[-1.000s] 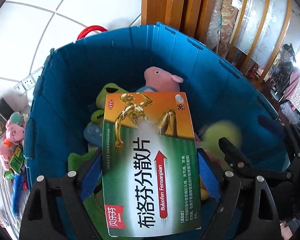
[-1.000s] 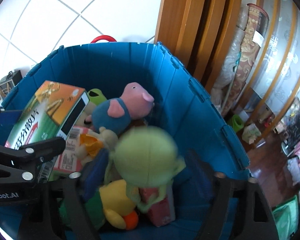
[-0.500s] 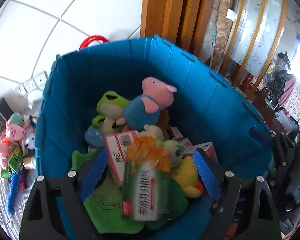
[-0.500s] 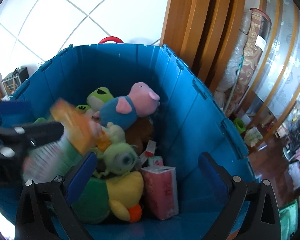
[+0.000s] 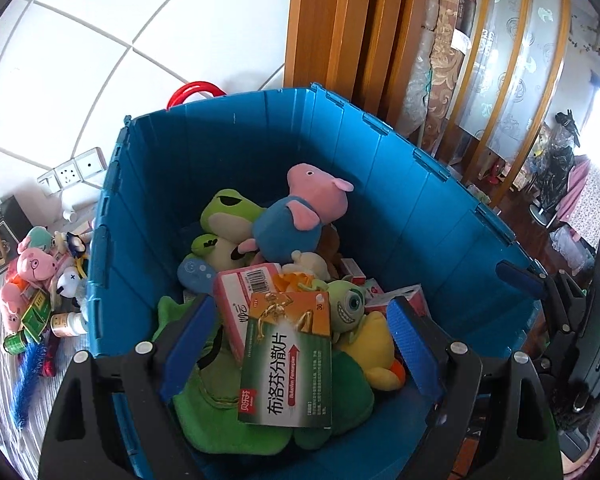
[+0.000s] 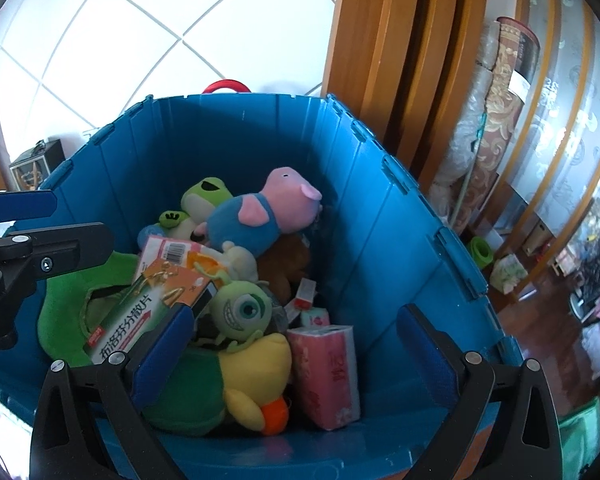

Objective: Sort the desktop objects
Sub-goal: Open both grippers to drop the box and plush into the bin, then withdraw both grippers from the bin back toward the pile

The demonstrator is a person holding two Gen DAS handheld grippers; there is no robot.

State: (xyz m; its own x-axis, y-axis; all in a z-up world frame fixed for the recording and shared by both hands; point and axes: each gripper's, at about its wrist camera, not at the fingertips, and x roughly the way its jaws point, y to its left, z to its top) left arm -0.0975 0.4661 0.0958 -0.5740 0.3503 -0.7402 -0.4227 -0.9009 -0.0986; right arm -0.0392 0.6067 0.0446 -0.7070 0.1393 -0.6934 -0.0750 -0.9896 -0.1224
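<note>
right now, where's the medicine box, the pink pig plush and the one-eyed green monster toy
medicine box (image 5: 288, 364), left wrist view, middle of its printed top face
pink pig plush (image 5: 300, 216), left wrist view, on its blue body
one-eyed green monster toy (image 6: 242, 312), right wrist view, on its face

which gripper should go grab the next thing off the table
Probably the left. Both the left gripper and the right gripper are open and empty above the blue bin, but the leftover toys lie on the left side.

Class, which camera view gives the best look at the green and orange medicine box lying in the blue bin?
The left wrist view: the green and orange medicine box faces the camera, printed front fully readable. The right wrist view shows it at an angle, partly hidden behind a gripper finger.
</note>
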